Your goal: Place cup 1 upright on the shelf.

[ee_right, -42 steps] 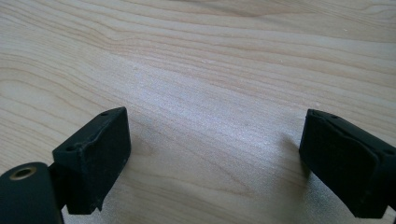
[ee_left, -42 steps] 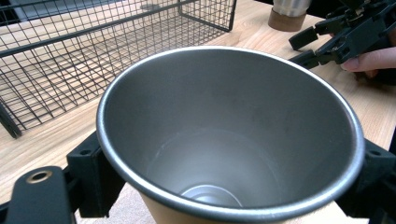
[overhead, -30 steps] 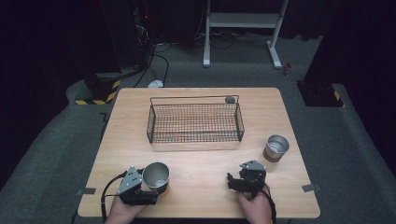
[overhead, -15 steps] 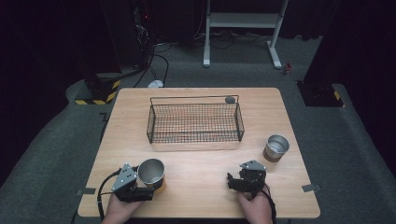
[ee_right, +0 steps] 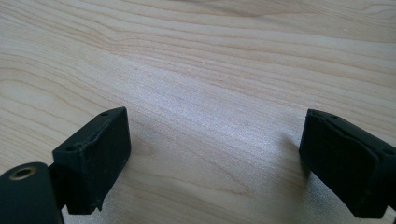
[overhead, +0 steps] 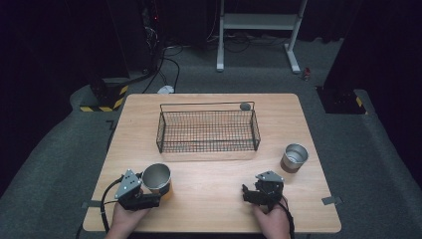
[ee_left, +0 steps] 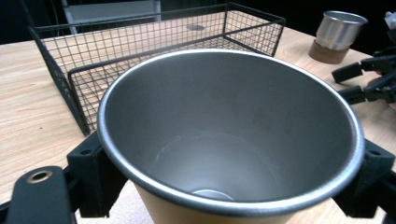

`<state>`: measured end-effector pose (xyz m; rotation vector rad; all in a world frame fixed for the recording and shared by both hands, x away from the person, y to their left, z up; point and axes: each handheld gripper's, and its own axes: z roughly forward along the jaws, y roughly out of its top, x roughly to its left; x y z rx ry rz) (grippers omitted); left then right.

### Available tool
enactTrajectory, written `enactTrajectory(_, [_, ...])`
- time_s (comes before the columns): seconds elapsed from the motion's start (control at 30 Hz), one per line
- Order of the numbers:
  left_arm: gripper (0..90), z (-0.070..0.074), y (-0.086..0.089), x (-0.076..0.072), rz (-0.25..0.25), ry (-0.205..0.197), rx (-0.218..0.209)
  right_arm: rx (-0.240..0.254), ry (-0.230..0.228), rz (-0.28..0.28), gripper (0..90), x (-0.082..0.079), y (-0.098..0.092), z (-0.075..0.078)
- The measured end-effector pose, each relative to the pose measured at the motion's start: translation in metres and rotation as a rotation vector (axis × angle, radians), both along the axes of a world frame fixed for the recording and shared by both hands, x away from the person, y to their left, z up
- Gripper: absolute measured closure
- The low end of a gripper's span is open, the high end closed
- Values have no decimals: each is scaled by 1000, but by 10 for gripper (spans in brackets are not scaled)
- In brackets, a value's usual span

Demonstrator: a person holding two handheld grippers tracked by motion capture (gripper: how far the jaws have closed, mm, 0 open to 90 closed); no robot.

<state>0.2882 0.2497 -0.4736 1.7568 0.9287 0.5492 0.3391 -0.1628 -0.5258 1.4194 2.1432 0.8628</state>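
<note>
A person is sitting at a light wooden table [overhead: 209,169], holding a two-jaw gripper in each hand. A black wire basket [overhead: 207,130] is standing near the middle of the table and serves as the landmark here. On the near left side of the basket, toward the person, the left gripper [overhead: 149,191] is clamping a steel cup [overhead: 157,178] with a tan band around its lower part. In the left gripper view the cup [ee_left: 231,135] is sitting upright between the two black jaws, which are pressing against its sides just below the rim, and its open mouth is showing a bare metal inside. The basket [ee_left: 140,56] is standing just beyond the cup in that view. On the near right side of the basket, the right gripper [overhead: 249,193] is resting low over the table, with the person's hand [overhead: 271,221] behind it. In the right gripper view its jaws are standing wide apart with nothing but bare wood [ee_right: 210,84] between them. A second steel cup [overhead: 294,157], with a brown base, is standing upright on the table off the right end of the basket, well apart from the held cup and a little beyond the right gripper. A small grey round object [overhead: 245,106] is lying at the far right corner of the basket.
</note>
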Motion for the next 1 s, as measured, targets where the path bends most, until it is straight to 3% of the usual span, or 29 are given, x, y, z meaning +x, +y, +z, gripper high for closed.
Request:
enactTrajectory(0.33, [141,10,0,10,34,8,-25,0,0,0,90,0,0,0])
enactTrajectory(0.57, [141,18,-3,16,38,9,0,-1,-1,2,90,0,0,0])
enactTrajectory(1.0, [141,26,-4,27,61,-7,-3,0,0,0,90,0,0,0])
